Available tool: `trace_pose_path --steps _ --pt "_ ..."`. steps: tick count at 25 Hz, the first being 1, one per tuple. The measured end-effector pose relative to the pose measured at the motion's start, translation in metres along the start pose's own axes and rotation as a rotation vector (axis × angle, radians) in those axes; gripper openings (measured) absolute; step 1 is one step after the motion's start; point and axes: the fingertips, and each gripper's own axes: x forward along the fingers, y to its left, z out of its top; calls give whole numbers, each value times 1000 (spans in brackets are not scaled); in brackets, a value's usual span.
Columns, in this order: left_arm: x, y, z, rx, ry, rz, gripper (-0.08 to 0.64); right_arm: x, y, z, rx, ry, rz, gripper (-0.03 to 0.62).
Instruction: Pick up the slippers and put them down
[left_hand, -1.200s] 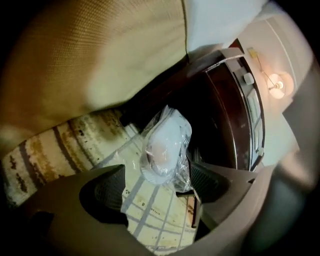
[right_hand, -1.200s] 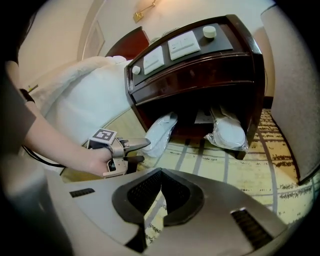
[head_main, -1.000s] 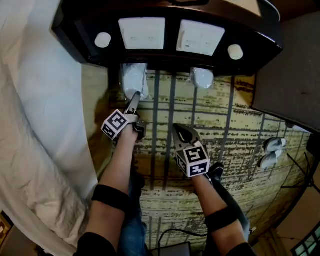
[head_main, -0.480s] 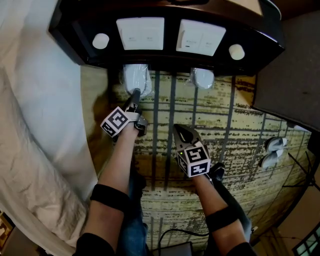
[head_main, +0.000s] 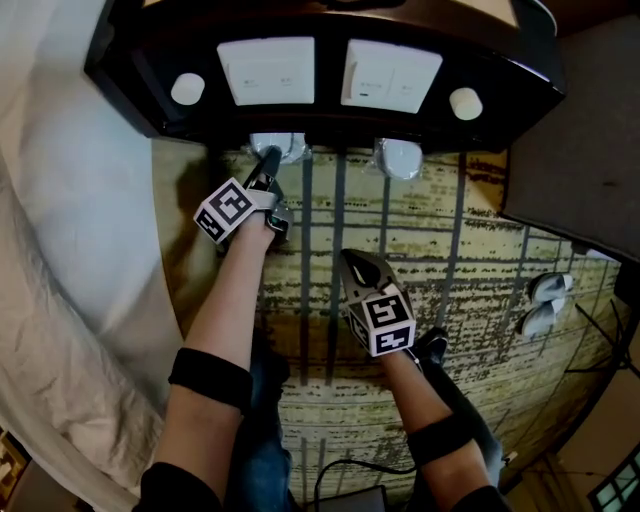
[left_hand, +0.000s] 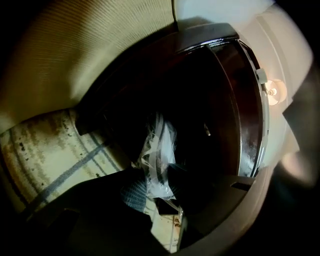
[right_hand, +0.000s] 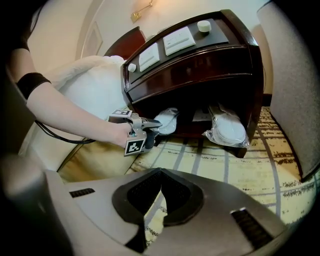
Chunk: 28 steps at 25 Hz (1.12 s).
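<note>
1. Gripping comes first: the left gripper (head_main: 268, 165) reaches under the dark nightstand (head_main: 130, 70), and its jaws have just been closing with crinkled clear plastic between them.
2. That plastic belongs to the wrapped slipper (head_main: 283, 146) in the nightstand's left floor-level opening. The left gripper view is dim, so the pads seem to pinch the wrapper's near edge rather than the slipper's body, though I cannot be sure.
3. The right gripper (head_main: 352, 262) hangs over the striped carpet (head_main: 420, 300), well apart from both openings. Its jaws are pressed together with nothing between them.
4. A second wrapped slipper (head_main: 400, 157) lies in the right opening, its toe poking out onto the carpet, with nothing touching it.
5. Two pale things (head_main: 545, 305) lie on the floor far to the right; they may be another pair, but they are too small to tell.
6. Progress, as I judge it: the task is barely begun. One slipper is grasped but sits within its opening, not yet drawn out or set down, and the other waits.
7. What is left is to pull the held slipper clear, place it on the carpet, then do the same for the second, likely with the idle right gripper.
</note>
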Motion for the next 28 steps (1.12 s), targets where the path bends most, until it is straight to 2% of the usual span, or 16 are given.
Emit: trace_pose_path --steps 5,9,10,13,14,20,22,23,28 --pt "16 -2 8 12 1 9 110 3 -8 2 5 -12 -8 2" --pt "15 6 9 29 -6 74 134 1 -12 3 11 -19 -14 2" --pt "13 9 9 43 -5 106 173 -1 -13 4 13 -21 -15 2" --pt "2 12 4 87 19 189 405 -10 -11 9 22 -25 -16 2" --pt "-6 11 1 102 30 213 435 -14 -9 12 25 -26 -15 2" --pt "-103 -22 -21 134 92 291 455 -73 14 60 17 -34 -6 2" --pt "-145 -52 -26 174 120 305 446 -105 25 83 12 -37 -12 2" --pt "-167 -71 -27 210 136 310 407 -122 31 96 14 -40 -17 2" --pt "-259 -214 -15 460 185 244 102 -215 75 175 3 -59 -6 2"
